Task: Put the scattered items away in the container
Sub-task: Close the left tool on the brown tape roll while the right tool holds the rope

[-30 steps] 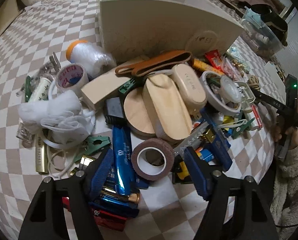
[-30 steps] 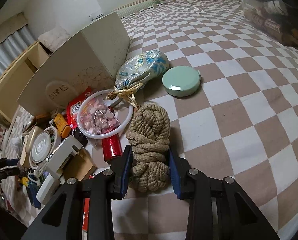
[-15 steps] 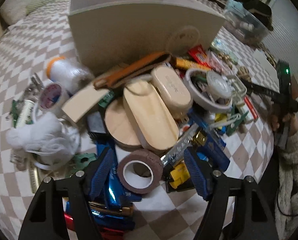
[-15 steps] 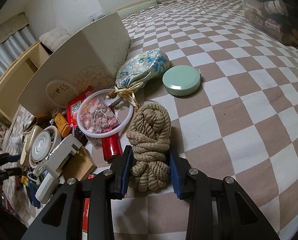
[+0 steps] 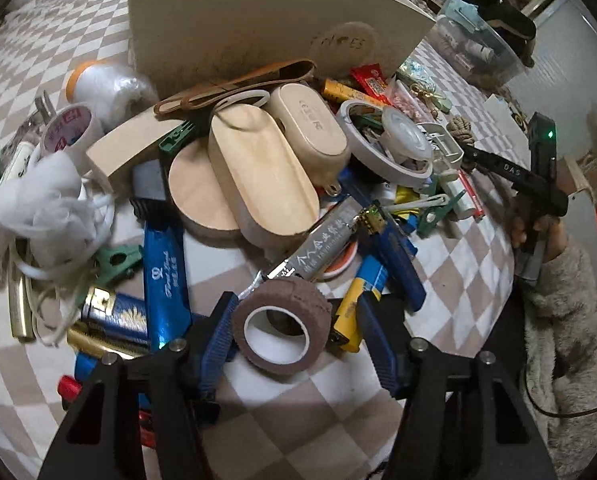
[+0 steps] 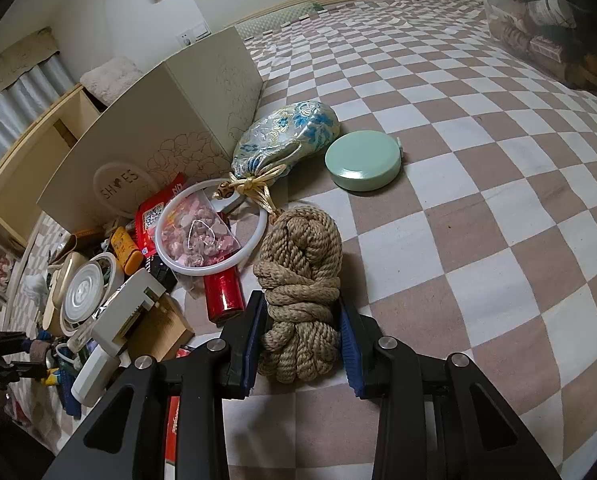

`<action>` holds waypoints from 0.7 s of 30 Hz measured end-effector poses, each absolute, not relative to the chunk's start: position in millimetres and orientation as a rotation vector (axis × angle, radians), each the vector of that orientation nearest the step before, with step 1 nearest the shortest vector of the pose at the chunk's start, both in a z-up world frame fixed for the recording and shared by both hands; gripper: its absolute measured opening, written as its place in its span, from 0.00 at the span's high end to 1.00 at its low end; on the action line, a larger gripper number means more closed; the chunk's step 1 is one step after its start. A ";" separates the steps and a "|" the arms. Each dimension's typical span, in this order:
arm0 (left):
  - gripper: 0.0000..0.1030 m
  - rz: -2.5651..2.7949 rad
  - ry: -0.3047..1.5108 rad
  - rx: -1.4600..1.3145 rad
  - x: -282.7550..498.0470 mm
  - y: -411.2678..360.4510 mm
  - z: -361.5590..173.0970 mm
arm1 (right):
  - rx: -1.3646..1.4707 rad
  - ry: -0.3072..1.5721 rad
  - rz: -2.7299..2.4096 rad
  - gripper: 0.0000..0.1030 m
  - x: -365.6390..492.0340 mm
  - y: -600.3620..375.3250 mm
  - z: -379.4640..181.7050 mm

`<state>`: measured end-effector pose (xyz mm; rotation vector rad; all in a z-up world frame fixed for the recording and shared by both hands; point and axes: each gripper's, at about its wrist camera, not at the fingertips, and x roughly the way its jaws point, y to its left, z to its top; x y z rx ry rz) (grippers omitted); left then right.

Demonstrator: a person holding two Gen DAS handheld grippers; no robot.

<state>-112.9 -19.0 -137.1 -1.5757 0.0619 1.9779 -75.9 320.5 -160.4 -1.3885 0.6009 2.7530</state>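
Jaws of the left gripper (image 5: 298,332) are closing around a brown ring-shaped tape roll (image 5: 282,330) – the right gripper (image 6: 300,344) clamps a coiled beige rope bundle (image 6: 300,280) beside the cream cardboard box (image 6: 170,136).

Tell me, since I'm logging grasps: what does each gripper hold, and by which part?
Right gripper: shut on the rope bundle, jaws pressing its near end's two sides. Left gripper: jaws closing around the brown tape roll, not yet gripping it.
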 end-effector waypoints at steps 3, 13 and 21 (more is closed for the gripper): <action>0.43 1.985 0.007 -1.602 -112.4 -24.6 -135.4 | -1.386 0.594 2.754 0.65 -75.5 320.8 -160.6; 0.57 2.050 -0.017 -1.654 -109.9 -27.7 -134.7 | -1.388 0.496 2.755 0.65 -71.0 310.2 -159.5; 0.57 2.074 0.005 -1.657 -107.5 -26.3 -134.3 | -1.385 0.385 2.752 0.65 -63.6 295.3 -157.1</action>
